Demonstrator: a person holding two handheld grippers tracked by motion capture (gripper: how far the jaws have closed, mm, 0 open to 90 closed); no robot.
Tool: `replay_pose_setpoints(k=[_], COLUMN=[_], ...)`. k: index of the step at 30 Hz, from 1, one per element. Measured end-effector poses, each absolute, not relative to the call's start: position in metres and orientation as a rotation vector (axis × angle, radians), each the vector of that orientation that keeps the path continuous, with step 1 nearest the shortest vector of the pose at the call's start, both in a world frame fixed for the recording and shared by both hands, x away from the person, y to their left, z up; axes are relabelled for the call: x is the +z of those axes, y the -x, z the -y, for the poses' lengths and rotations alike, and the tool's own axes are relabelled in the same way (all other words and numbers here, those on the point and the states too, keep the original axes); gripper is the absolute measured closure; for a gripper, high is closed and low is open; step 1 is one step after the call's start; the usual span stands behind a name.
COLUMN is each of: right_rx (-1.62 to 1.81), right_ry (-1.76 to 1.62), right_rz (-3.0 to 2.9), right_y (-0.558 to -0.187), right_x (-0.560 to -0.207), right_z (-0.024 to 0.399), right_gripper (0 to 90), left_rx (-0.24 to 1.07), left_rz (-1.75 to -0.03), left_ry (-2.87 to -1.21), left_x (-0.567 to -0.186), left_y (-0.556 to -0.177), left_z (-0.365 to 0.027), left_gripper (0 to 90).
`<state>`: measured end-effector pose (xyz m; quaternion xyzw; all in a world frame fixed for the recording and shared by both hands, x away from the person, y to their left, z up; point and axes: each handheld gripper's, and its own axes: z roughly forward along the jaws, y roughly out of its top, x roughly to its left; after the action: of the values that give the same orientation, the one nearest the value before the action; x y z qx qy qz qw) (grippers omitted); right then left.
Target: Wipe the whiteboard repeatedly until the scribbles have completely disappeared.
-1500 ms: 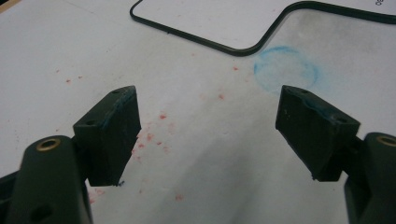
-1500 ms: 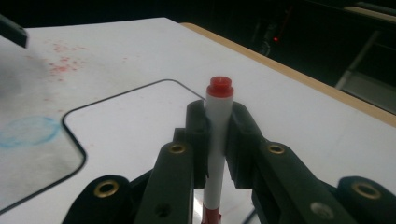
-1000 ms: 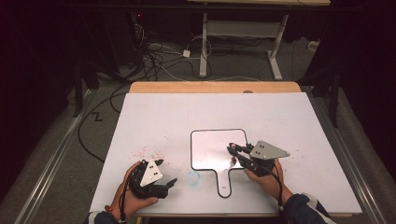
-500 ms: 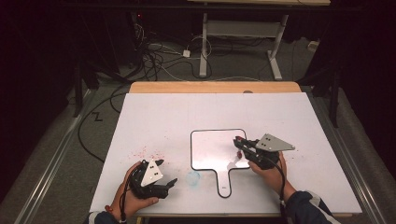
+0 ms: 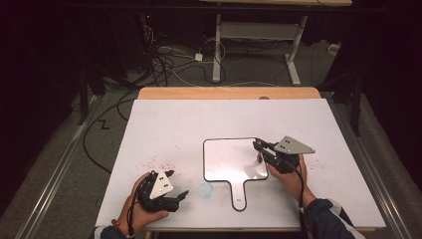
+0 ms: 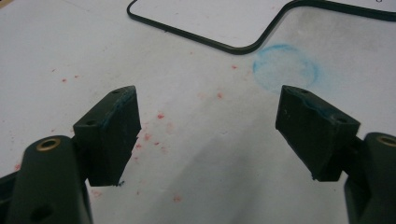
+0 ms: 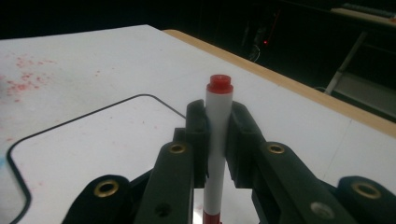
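Marker [image 7: 218, 135]: slim white barrel with a red end, upright, clamped between the right gripper [image 7: 218, 140] jaws above the small whiteboard's [image 5: 224, 159] right edge, toward the table's [image 5: 164, 124] right side. Left gripper [image 6: 210, 135] jaws stand apart near the table's front-left corner.

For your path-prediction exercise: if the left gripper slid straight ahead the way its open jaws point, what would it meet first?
Probably the blue smudge on the table, then the whiteboard's black-edged handle; the left gripper holds nothing, though depth is uncertain.
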<state>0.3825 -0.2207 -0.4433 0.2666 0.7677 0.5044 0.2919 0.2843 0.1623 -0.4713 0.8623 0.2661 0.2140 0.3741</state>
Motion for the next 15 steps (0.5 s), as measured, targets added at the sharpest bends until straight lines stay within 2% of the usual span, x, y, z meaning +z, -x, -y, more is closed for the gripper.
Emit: replay_pose_setpoints(k=[8, 15], right_rx=[1.380, 1.493], right_ry=[-0.724, -0.694], right_rz=[-2.034, -2.128], right_y=[-0.402, -0.389], right_x=[-0.446, -0.445], right_z=[0.206, 0.190], right_gripper=[81.3, 81.2], left_rx=[0.538, 0.533], left_rz=[-0.687, -0.689], left_ry=[-2.206, -2.203], left_x=[-0.473, -0.472], left_y=[-0.287, -0.285], left_z=[-0.161, -0.162], left_gripper=[21.3, 21.3])
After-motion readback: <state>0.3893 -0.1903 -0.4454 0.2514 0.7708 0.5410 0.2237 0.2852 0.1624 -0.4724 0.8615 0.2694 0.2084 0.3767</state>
